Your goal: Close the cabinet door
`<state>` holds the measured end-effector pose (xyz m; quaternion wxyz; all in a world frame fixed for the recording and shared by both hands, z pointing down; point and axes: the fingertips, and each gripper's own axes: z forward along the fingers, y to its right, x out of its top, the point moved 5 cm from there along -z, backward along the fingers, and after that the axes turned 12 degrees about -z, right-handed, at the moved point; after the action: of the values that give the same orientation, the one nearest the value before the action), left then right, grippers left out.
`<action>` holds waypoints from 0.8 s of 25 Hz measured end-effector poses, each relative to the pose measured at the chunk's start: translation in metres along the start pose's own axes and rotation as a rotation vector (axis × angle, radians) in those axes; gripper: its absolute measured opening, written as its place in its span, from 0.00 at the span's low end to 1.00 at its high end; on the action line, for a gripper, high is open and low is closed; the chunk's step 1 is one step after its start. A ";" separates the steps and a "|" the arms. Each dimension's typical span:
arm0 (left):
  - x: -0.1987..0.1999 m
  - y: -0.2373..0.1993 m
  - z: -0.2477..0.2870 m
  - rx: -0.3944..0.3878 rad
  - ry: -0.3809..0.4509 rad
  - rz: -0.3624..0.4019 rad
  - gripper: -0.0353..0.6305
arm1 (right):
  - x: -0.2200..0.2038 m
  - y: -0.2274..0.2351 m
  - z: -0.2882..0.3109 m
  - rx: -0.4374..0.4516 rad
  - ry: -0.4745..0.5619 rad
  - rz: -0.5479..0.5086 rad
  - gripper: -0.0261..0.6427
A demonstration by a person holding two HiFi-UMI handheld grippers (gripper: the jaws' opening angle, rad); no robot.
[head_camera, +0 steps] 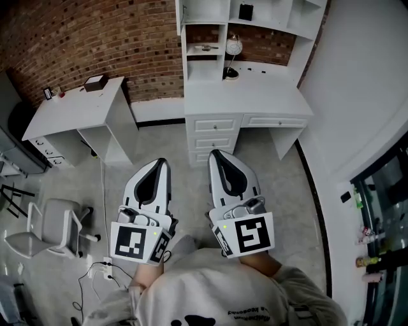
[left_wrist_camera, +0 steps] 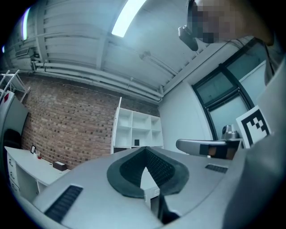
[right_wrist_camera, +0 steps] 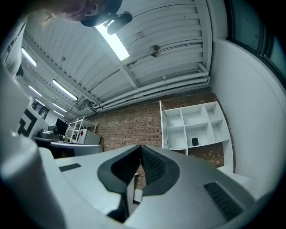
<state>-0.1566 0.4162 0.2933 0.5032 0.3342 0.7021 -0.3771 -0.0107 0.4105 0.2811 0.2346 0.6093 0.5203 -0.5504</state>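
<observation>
A white desk with a shelf hutch [head_camera: 255,19] stands against the brick wall ahead. A thin white cabinet door [head_camera: 179,16] juts open at the hutch's left edge; it shows edge-on in the left gripper view [left_wrist_camera: 117,127] and the right gripper view [right_wrist_camera: 162,127]. My left gripper [head_camera: 159,163] and right gripper [head_camera: 217,154] are held side by side over the floor, well short of the desk and pointing at it. Both are shut with nothing between the jaws, as the left gripper [left_wrist_camera: 145,150] and right gripper [right_wrist_camera: 140,147] show in their own views.
The desk top [head_camera: 255,95] carries a small lamp [head_camera: 233,51] and has drawers [head_camera: 215,130] below. A second white desk [head_camera: 76,111] with a black box [head_camera: 94,82] stands at left. A grey chair [head_camera: 54,226] and floor cables [head_camera: 95,270] lie lower left. A glass wall [head_camera: 382,210] runs along the right.
</observation>
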 end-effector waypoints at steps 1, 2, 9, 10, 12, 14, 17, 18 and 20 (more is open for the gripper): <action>-0.001 -0.002 0.003 0.001 -0.003 0.000 0.06 | -0.001 0.001 0.003 0.000 0.000 0.002 0.07; -0.003 -0.004 0.006 0.002 -0.007 -0.002 0.06 | -0.003 0.002 0.006 0.001 -0.001 0.003 0.07; -0.011 -0.025 0.039 -0.020 -0.003 -0.014 0.06 | -0.022 0.011 0.034 -0.011 -0.015 -0.005 0.07; -0.011 -0.028 0.047 -0.026 -0.004 -0.015 0.06 | -0.023 0.015 0.041 -0.016 -0.014 -0.007 0.07; -0.012 -0.035 0.062 -0.035 -0.004 -0.016 0.06 | -0.027 0.021 0.054 -0.021 -0.011 -0.015 0.07; -0.013 -0.044 0.078 -0.045 -0.006 -0.014 0.06 | -0.032 0.026 0.070 -0.025 -0.008 -0.018 0.07; -0.015 -0.061 0.103 -0.060 -0.007 -0.012 0.06 | -0.043 0.031 0.097 -0.027 -0.006 -0.023 0.07; -0.015 -0.068 0.112 -0.062 -0.005 -0.012 0.06 | -0.046 0.033 0.108 -0.025 -0.005 -0.027 0.07; -0.011 -0.084 0.132 -0.066 0.001 -0.012 0.06 | -0.050 0.036 0.132 -0.020 -0.001 -0.034 0.07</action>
<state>-0.1648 0.2599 0.2930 0.5113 0.3133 0.7163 -0.3568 -0.0271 0.2661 0.2788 0.2315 0.5977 0.5360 -0.5495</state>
